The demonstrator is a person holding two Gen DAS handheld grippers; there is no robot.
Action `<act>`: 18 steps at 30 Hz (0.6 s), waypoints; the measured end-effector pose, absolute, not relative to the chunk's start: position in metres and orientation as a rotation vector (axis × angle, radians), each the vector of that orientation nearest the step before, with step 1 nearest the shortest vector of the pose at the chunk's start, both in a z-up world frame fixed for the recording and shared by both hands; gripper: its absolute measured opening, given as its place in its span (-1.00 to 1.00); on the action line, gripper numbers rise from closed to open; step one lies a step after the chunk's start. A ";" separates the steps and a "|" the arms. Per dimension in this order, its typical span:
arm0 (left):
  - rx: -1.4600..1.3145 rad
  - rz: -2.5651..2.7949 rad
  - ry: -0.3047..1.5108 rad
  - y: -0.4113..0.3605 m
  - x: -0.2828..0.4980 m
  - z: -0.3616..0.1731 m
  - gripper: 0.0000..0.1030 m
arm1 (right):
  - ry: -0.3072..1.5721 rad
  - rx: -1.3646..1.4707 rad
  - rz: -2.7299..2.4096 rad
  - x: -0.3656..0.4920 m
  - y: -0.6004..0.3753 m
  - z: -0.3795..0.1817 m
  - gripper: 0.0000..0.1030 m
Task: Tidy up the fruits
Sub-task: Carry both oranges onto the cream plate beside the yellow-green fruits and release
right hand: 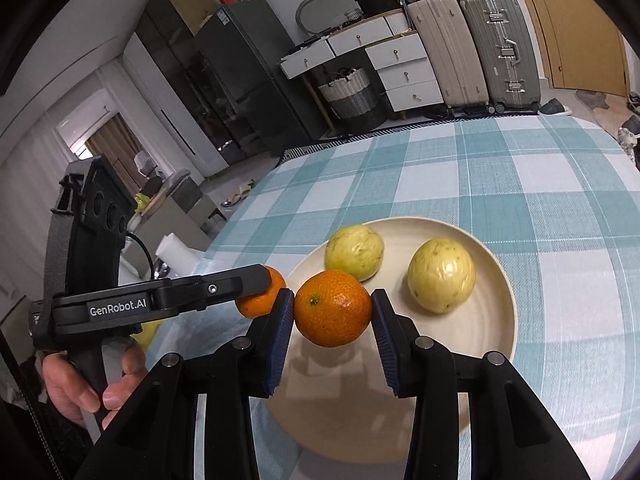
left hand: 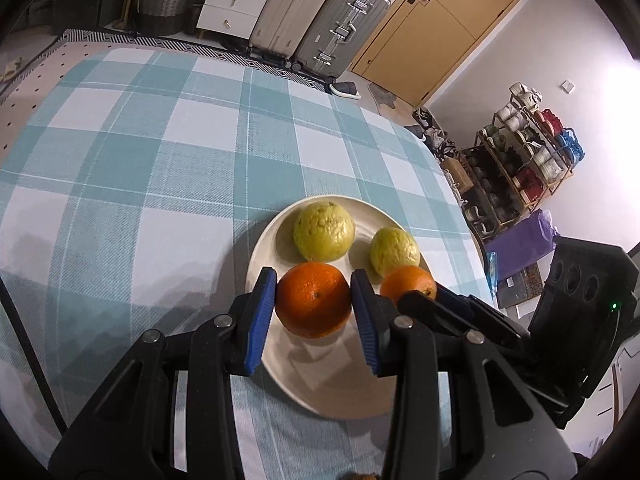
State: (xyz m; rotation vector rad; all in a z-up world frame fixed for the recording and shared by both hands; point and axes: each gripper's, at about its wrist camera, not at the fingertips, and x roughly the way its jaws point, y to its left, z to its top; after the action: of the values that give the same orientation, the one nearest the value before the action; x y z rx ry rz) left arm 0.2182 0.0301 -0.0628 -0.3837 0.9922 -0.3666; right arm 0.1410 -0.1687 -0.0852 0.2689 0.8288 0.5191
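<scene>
Nearest, the left gripper [left hand: 314,300] pinches one orange [left hand: 313,299] between its blue fingers [left hand: 262,316], held above the near part of the plate [left hand: 340,384] — beside it the right gripper [right hand: 333,309] clamps a second orange [right hand: 333,308]. Farther back, two green guavas [left hand: 324,232] lie on the plate, near the table's [left hand: 160,160] right edge.

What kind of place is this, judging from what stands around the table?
Most likely a lived-in home, perhaps a small apartment. Suitcases stand against the wall next to a white chest of drawers, a tall fridge is farther left, and a rack crowded with shoes stands by the wooden door.
</scene>
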 end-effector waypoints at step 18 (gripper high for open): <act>-0.401 -0.368 1.018 0.022 0.234 -0.081 -0.31 | 0.900 0.209 0.481 0.163 -0.156 -0.110 -0.22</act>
State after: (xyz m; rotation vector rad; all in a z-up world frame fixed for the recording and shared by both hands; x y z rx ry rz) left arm 0.2338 0.0219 -0.0813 -0.4009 1.0180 -0.3678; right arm 0.1626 -0.1559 -0.1103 0.2086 0.9002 0.4806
